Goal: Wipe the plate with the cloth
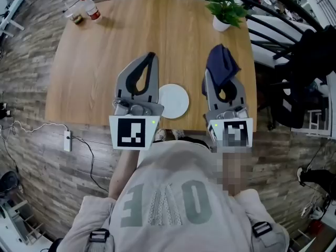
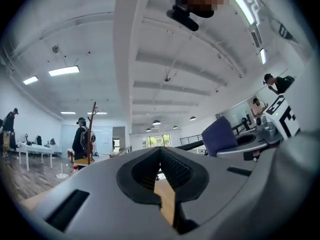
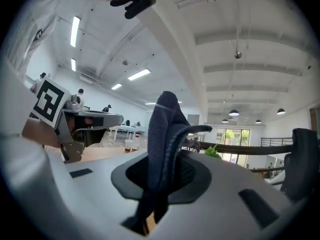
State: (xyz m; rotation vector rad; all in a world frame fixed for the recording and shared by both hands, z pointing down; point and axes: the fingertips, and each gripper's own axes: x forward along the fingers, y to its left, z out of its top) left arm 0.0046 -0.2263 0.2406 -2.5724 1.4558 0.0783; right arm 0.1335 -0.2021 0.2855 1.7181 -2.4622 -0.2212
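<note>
A small round white plate (image 1: 173, 100) lies on the wooden table (image 1: 157, 30) near its front edge, between my two grippers. Both grippers are held up above the table and point roughly level. My left gripper (image 1: 151, 56) (image 2: 161, 154) is shut with nothing between its jaws. My right gripper (image 1: 220, 51) (image 3: 162, 169) is shut on a dark blue cloth (image 1: 220, 67) (image 3: 165, 134), which sticks up from the jaws in a bunched fold. The cloth (image 2: 220, 135) also shows at the right of the left gripper view. Neither gripper touches the plate.
A potted green plant (image 1: 226, 7) stands at the table's far right corner. A bottle and cups (image 1: 86, 9) sit at the far left corner. Dark chairs (image 1: 304, 67) stand right of the table. A cable and power strip (image 1: 67, 139) lie on the floor at the left.
</note>
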